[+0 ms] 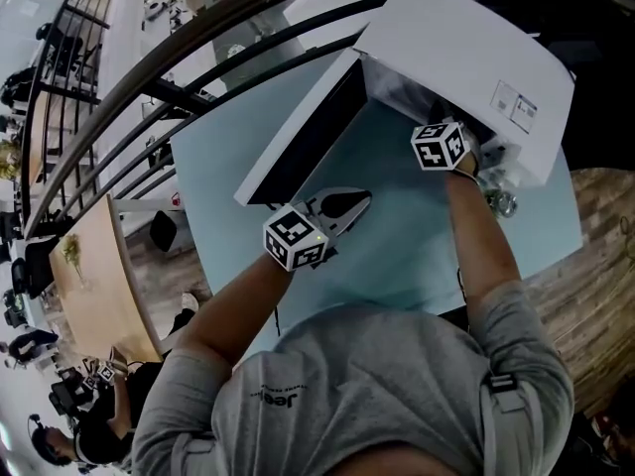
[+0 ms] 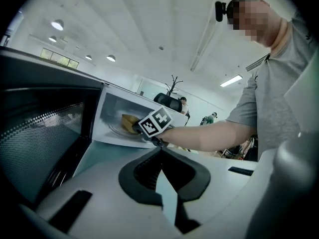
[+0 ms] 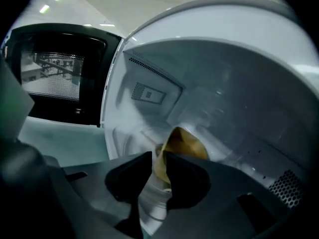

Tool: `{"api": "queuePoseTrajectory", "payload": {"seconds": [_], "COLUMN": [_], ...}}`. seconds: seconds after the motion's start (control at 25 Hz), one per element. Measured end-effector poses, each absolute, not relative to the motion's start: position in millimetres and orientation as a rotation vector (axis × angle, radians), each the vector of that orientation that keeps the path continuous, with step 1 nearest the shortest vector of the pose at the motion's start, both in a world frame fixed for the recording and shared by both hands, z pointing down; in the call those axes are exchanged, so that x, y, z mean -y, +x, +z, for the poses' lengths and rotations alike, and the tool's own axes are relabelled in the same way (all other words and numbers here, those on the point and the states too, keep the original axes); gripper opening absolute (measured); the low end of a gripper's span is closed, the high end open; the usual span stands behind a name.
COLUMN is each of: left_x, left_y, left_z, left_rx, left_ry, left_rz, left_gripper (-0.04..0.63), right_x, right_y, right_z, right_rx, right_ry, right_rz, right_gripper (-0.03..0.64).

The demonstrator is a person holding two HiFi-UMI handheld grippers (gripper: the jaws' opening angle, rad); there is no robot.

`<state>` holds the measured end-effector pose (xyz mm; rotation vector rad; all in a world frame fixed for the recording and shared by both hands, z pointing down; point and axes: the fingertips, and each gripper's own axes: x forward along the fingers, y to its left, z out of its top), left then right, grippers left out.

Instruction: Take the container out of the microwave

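The white microwave (image 1: 466,58) stands on a pale teal table (image 1: 397,256) with its dark door (image 1: 308,137) swung open to the left. Inside, a yellowish container (image 3: 187,143) sits on the glass turntable (image 2: 117,130). My right gripper (image 3: 159,166) reaches into the cavity, its jaws shut on the container's near rim. In the head view only its marker cube (image 1: 440,145) shows at the opening. My left gripper (image 1: 359,200) rests low over the table in front of the door, jaws shut on nothing. From there the container (image 2: 128,123) shows behind the right cube (image 2: 158,122).
The open door (image 2: 45,133) stands close on the left of my left gripper (image 2: 161,152). A curved dark railing (image 1: 149,77) runs behind the table. Wooden flooring (image 1: 600,266) lies to the right. People and a wooden table (image 1: 94,286) are down at the left.
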<state>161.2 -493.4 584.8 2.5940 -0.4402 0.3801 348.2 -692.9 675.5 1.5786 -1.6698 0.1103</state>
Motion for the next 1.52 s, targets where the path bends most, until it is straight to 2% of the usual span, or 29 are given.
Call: {"api": "queuePoseTrajectory", "payload": {"seconds": [0.64,0.84,1.52], "left_x": [502.7,501.6,462.1], "left_y": [154.5,147.6,123.1], "left_z": [606.8,603.9,569.1], "left_rx": [0.489,0.516,0.606], "left_ry": [2.565,2.559,2.584], "left_rz": [0.428,0.417,0.386], "left_gripper": [0.009,0.009,0.009], "right_x": [711.6,710.9,651.1], "right_y": [356.5,360.5,302.7], "right_z": [689.3,687.7,654.8], "right_rx": [1.574,1.553,1.737], "right_ry": [1.493,1.488,1.358], "right_rz": [0.022,0.022,0.034], "right_gripper": [0.087,0.049,0.025]}}
